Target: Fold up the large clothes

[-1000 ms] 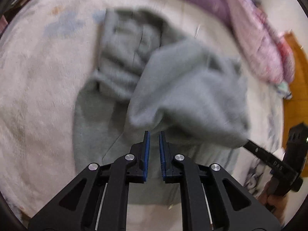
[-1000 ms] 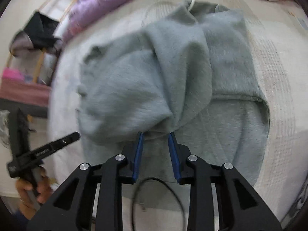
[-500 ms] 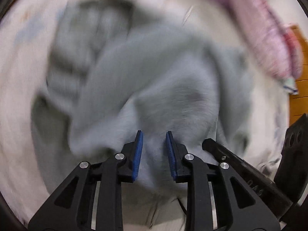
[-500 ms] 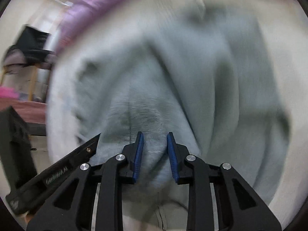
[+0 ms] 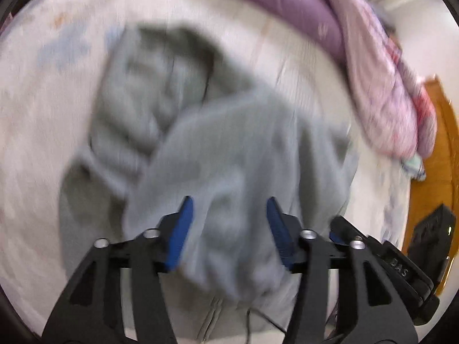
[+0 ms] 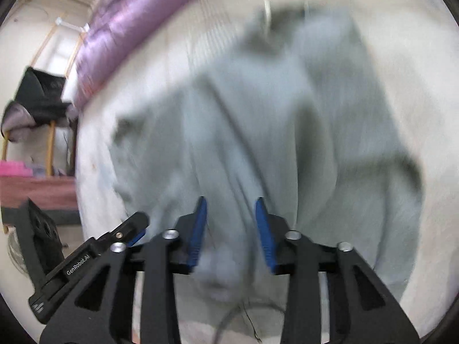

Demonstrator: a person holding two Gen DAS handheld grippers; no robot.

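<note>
Grey sweatshirt (image 5: 229,149) lies bunched on the pale bedspread (image 5: 43,114), directly beyond both tools. Left gripper (image 5: 228,218) has its blue pads spread wide, fabric between them but unpinched; right gripper (image 6: 229,218) likewise gapes over a fold. "GenRobot.AI" reads on the left tool's side, seen at near left. Purple quilt (image 5: 287,3) lies far.

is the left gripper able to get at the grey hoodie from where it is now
Probably yes. The left gripper is open, and a fold of the grey hoodie lies right ahead between its blue pads, with nothing in front of it. The right gripper sits off to the side.
</note>
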